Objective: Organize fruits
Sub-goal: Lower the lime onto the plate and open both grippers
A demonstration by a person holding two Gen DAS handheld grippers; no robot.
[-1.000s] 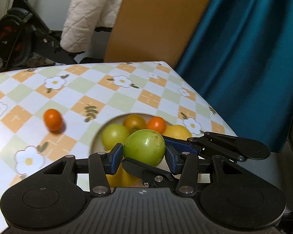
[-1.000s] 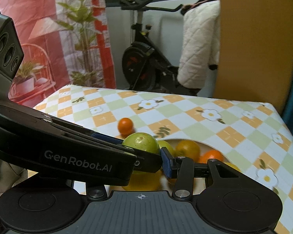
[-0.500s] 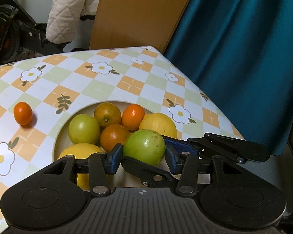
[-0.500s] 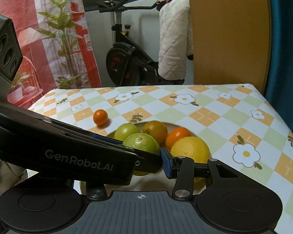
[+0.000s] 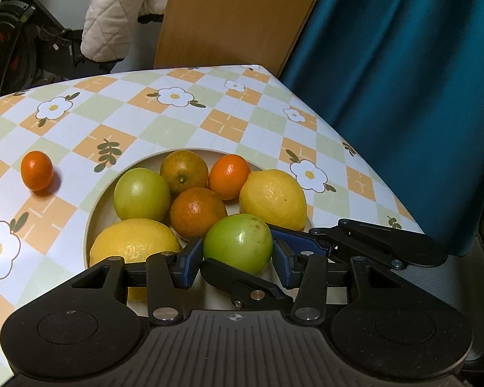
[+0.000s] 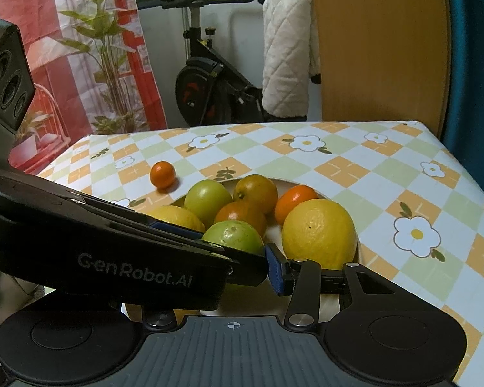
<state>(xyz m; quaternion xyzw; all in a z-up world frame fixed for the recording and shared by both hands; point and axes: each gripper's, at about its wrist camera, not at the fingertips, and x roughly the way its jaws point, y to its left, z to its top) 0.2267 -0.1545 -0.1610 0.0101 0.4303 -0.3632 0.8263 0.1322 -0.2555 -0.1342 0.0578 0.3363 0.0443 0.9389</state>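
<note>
The left gripper (image 5: pixel 237 258) pinched a green fruit (image 5: pixel 238 243) between its blue pads, one pad on each side of the fruit, jaws closed onto it rather than spread free. The fruit sat dead centre between the fingers, directly ahead at 12 o'clock from the left wrist camera, roundish, no clear long axis.

It hung low over the near edge of the bowl (image 5: pixel 95 206); whether it already touched the bowl floor could not be told. Inside the bowl, a lemon (image 5: pixel 272 198) lay at about 1 o'clock from the held fruit, an orange (image 5: pixel 196 213) at 11 o'clock just beside it, a second lemon (image 5: pixel 134 242) at 9 o'clock. A second green fruit (image 5: pixel 141 193) and two more oranges sat further back.

Right gripper (image 6: pixel 242 267): only its right blue pad was visible, and the left gripper's body crossed in front and hid the other finger, so its jaw state could not be told. From that view the held green fruit (image 6: pixel 232 235) lay at 12 o'clock, just ahead.

One small orange (image 5: pixel 37 170) sat alone on the tablecloth (image 5: pixel 177 122), outside the bowl at 10 o'clock, well apart from the left jaws.

Judgement: release comes next, straight down into the near gap. The loose orange is then the leftover, and the left gripper looks nearer to it.
</note>
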